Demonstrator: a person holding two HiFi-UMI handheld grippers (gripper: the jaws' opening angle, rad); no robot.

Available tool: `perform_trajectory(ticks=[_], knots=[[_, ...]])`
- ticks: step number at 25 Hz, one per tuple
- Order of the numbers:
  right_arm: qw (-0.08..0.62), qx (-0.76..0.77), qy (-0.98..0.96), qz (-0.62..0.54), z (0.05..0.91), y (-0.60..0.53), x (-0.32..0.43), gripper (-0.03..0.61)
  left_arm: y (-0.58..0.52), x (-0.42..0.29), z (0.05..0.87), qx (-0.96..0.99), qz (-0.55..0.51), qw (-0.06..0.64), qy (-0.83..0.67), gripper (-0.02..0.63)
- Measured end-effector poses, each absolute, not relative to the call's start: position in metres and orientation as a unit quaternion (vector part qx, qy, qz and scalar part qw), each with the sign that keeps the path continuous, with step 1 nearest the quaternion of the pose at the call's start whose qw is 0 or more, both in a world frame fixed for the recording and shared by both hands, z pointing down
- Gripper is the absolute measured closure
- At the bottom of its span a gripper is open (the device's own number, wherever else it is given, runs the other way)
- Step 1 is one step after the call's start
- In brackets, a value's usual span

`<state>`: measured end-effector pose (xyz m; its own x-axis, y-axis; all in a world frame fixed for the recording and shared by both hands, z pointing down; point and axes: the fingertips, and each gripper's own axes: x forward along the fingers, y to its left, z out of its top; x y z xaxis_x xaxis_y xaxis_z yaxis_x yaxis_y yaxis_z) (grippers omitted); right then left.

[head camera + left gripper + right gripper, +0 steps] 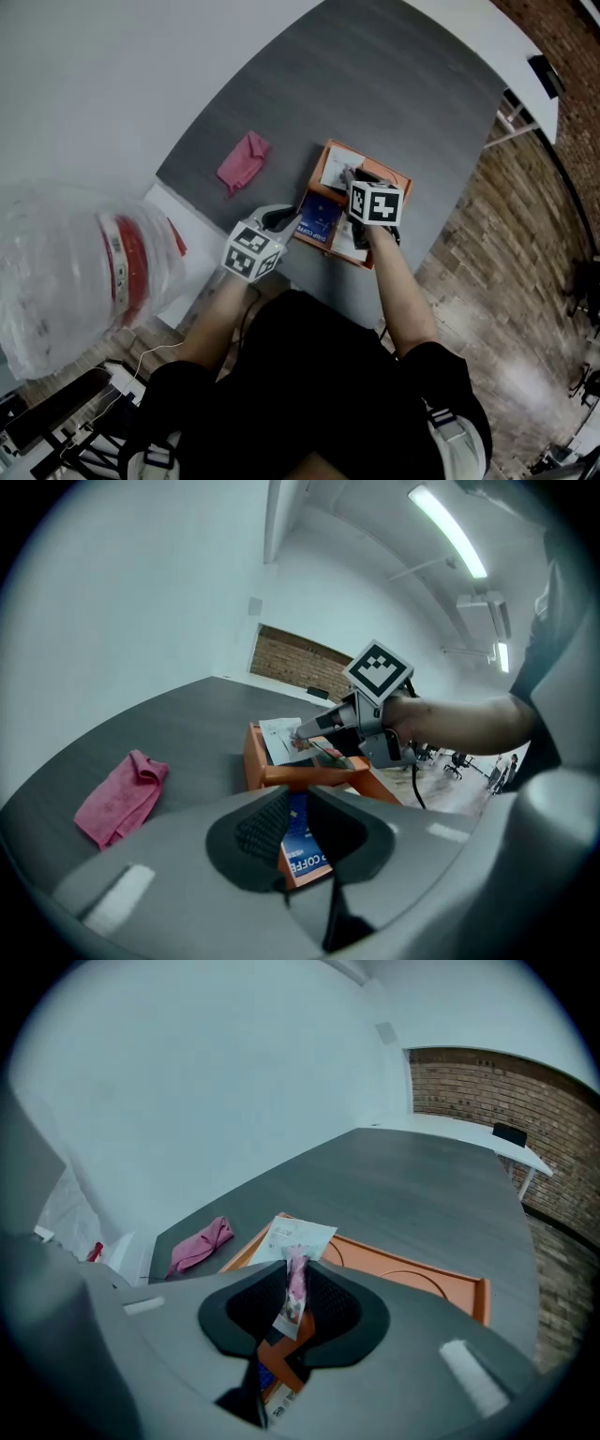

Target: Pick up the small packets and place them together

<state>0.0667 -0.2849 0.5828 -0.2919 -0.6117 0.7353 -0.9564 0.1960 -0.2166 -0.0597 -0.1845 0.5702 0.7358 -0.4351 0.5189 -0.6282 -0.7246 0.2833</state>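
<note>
While a blue packet (302, 850) is clamped by the left gripper (298, 810) at the orange tray's (281, 775) near edge, pink packet (296, 1279) pinched by right gripper (291, 1312), jaws barely parted.

Materials on the bench (375, 84)
We see its matt grey wood-grain top, a soft pink cloth (243, 161), a smooth orange plastic tray (422, 1279), a glossy blue packet (302, 841) and a shiny film-wrapped pink packet (295, 1288).
</note>
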Motion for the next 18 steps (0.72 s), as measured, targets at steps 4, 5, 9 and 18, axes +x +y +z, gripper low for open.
perform_trajectory(ticks=[4, 5, 9, 18], knots=[[0.259, 0.541, -0.731, 0.325, 0.584, -0.286, 0.066, 0.481, -0.181, -0.060, 0.573, 0.903, 0.220, 0.224, -0.294, 0.557], [0.258, 0.541, -0.733, 0.321, 0.584, -0.286, 0.066, 0.475, -0.181, -0.060, 0.573, 0.902, 0.221, 0.223, -0.296, 0.557], [0.252, 0.542, -0.744, 0.300, 0.575, -0.283, 0.067, 0.419, -0.178, -0.058, 0.572, 0.902, 0.221, 0.221, -0.297, 0.557], [0.222, 0.547, -0.758, 0.277, 0.550, -0.268, 0.089, 0.419, -0.168, -0.031, 0.562, 0.914, 0.223, 0.202, -0.273, 0.557]])
